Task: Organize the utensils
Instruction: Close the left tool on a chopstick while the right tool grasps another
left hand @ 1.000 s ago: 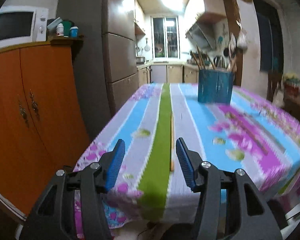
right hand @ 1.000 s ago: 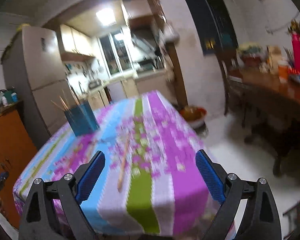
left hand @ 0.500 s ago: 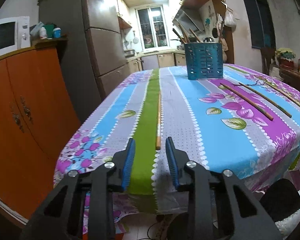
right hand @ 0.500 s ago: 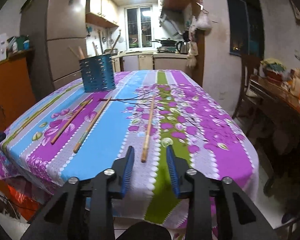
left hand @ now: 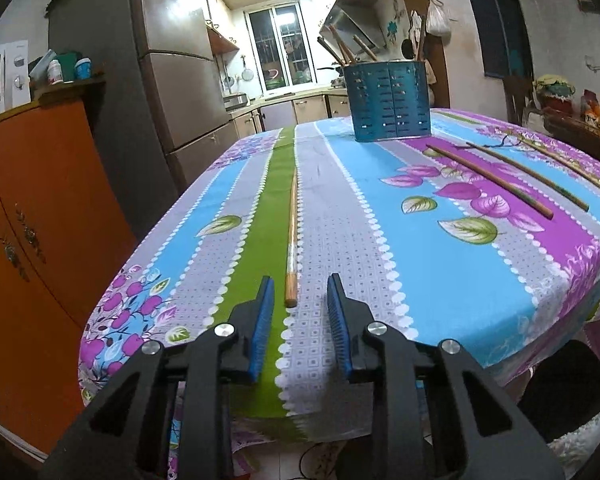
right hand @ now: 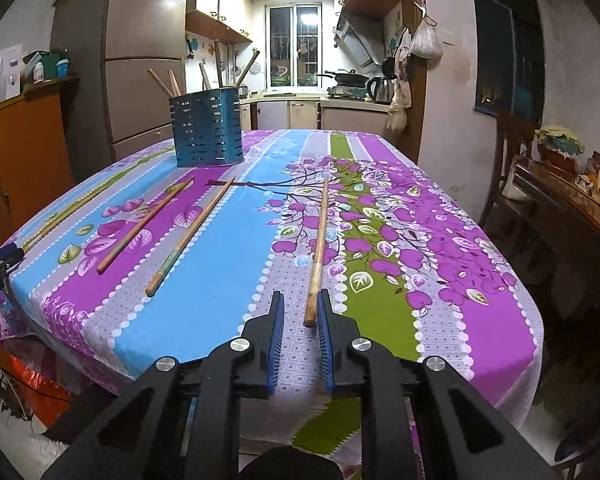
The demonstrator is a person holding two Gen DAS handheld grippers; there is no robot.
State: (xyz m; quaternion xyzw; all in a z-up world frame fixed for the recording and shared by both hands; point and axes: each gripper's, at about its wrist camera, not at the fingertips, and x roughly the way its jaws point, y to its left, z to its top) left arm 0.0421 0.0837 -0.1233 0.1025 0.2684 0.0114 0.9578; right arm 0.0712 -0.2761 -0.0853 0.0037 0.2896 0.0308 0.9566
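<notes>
Left gripper: fingers apart, near end of a chopstick just ahead of the gap. Its long axis runs along the green stripe of the tablecloth, away toward the blue utensil holder. Right gripper: fingers narrowly apart, flanking the near end of another chopstick, which points away.

Both cameras sit low at the near edge of the table under its striped floral tablecloth, looking along it toward the kitchen window. The left wrist view stands at the left corner, close over the green stripe; the right wrist view sits further right. Both take in the blue slotted metal utensil holder and the two wooden chopsticks lying in front of it.
</notes>
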